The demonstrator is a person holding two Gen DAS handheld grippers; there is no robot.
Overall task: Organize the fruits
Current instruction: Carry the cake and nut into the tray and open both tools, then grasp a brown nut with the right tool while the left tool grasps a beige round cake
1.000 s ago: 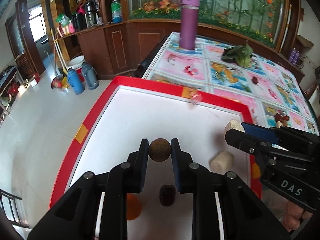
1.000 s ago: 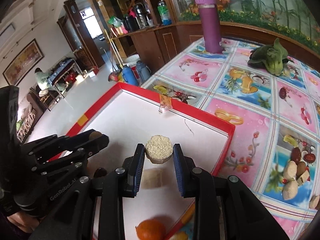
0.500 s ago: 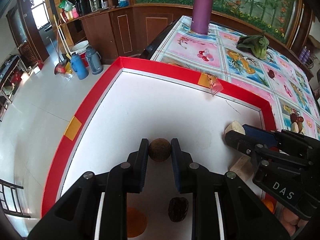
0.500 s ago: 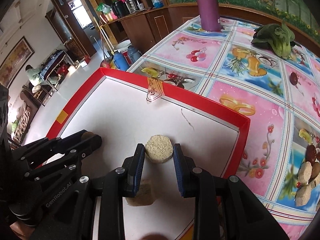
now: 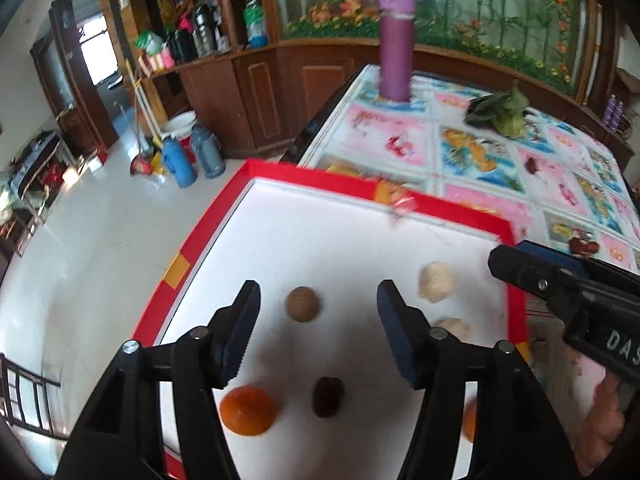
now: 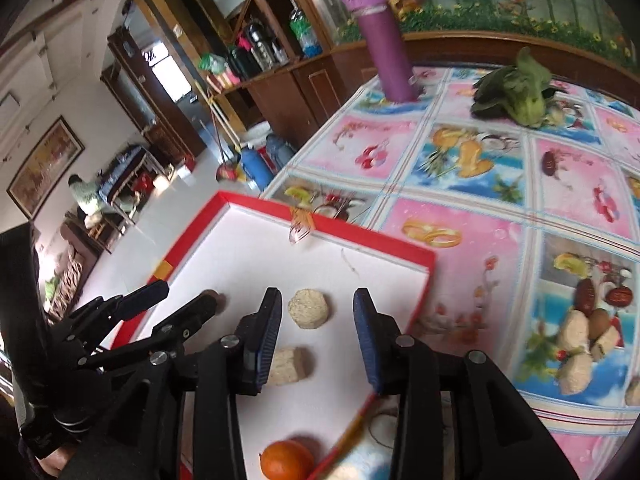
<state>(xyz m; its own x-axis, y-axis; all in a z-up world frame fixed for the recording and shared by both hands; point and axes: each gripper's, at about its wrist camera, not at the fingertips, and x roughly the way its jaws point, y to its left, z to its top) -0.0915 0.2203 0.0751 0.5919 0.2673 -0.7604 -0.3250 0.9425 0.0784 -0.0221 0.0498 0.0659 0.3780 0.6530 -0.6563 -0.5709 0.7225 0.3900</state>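
Two grippers stand wide open over the red-rimmed white tray point(image 5: 304, 178), each with nothing between its fingers. The left gripper point(image 5: 316, 312) frames the small round brown fruit point(image 5: 303, 303), which lies on the tray floor toward the left edge. The right gripper point(image 6: 316, 314) frames the pale, grainy round slice point(image 6: 309, 313), which lies nearer the tray's right edge, with a second pale chunk point(image 6: 289, 365) just behind it toward the near edge. An orange round citrus fruit point(image 5: 248, 410) and a dark wrinkled dried fruit point(image 5: 328, 396) lie near the tray's near edge.

Both pieces look set down, so the step in hand appears to be the withdrawal. To do it well, I would lift each gripper straight up with the jaws kept wide, so that neither finger nudges the round brown fruit, which will likely roll at a touch. The right gripper should clear the second chunk before swinging over the right rim toward the heap of loose fruits point(image 6: 580, 340) on the patterned tablecloth point(image 6: 480, 220).
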